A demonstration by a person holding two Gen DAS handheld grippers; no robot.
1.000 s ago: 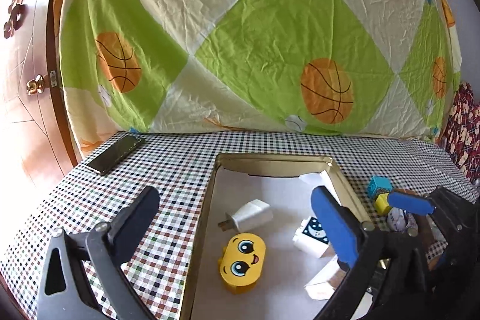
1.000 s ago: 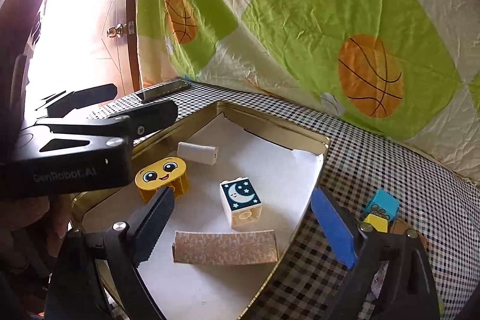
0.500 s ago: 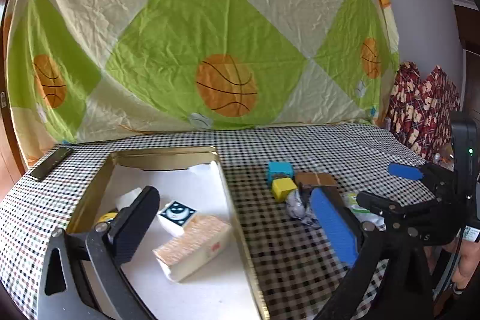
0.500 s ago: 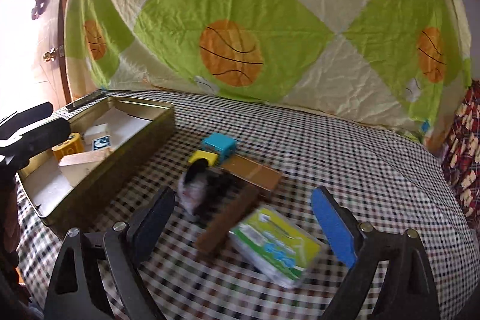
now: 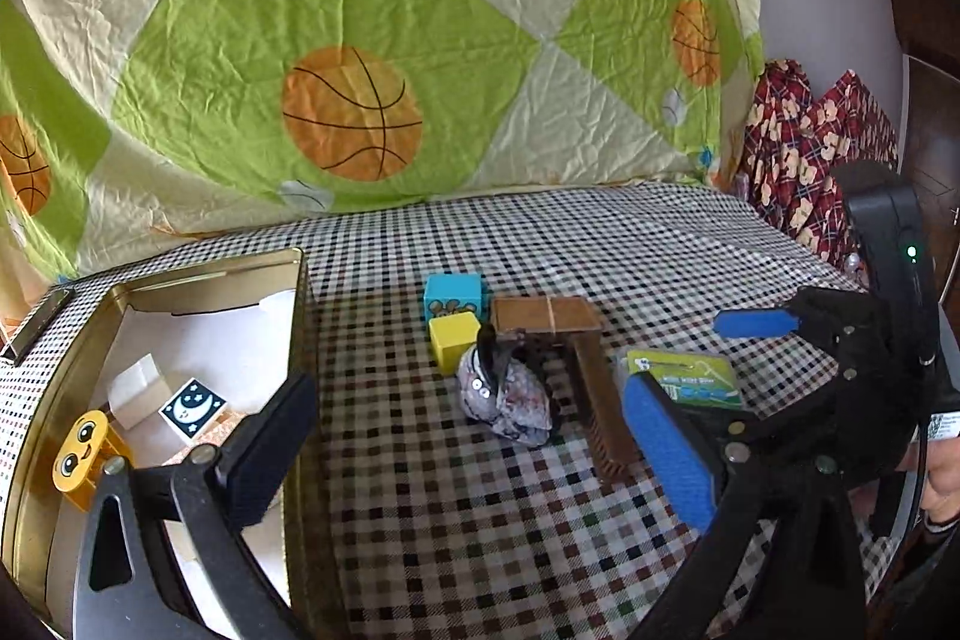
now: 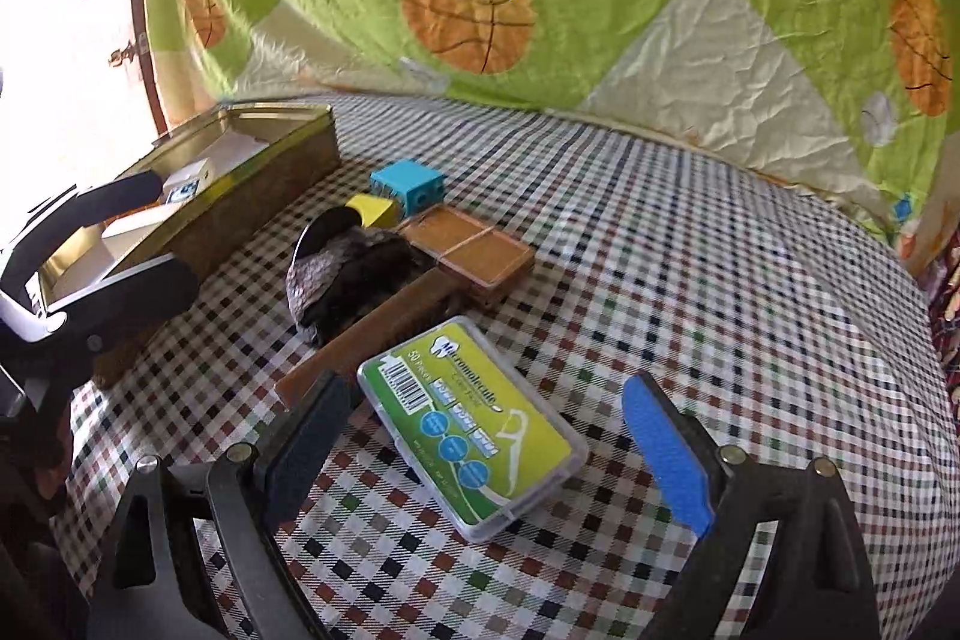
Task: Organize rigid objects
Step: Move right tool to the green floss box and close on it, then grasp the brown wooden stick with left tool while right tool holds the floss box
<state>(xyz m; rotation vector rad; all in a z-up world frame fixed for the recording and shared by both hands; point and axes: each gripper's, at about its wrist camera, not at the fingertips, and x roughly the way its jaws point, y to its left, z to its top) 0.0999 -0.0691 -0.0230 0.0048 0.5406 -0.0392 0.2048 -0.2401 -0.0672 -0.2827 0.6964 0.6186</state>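
The floss-pick box (image 6: 474, 427), a clear flat case with a green and yellow label, lies on the checked tablecloth (image 6: 690, 244) between the wide-apart jaws of the right gripper (image 6: 486, 451), which grip nothing. A second ago that gripper looked down into the gold tin (image 6: 264, 196); now the tin sits far to its left and the loose pile is in front of it. Just beyond the box lie a long brown comb (image 6: 372, 334), a grey and dark cloth bundle (image 6: 348, 280), a flat brown case (image 6: 474, 250), a yellow block (image 6: 372, 210) and a blue block (image 6: 408, 184), all close together.

The left gripper (image 5: 468, 451) has also swung off the tin, whose near right wall now stands by its left finger; its jaws stand open and empty over the cloth near the bundle. Inside the tin (image 5: 300, 292) lie a yellow smiley block (image 5: 78, 451), a moon block (image 5: 193, 405) and a white box (image 5: 135, 388) on white paper.
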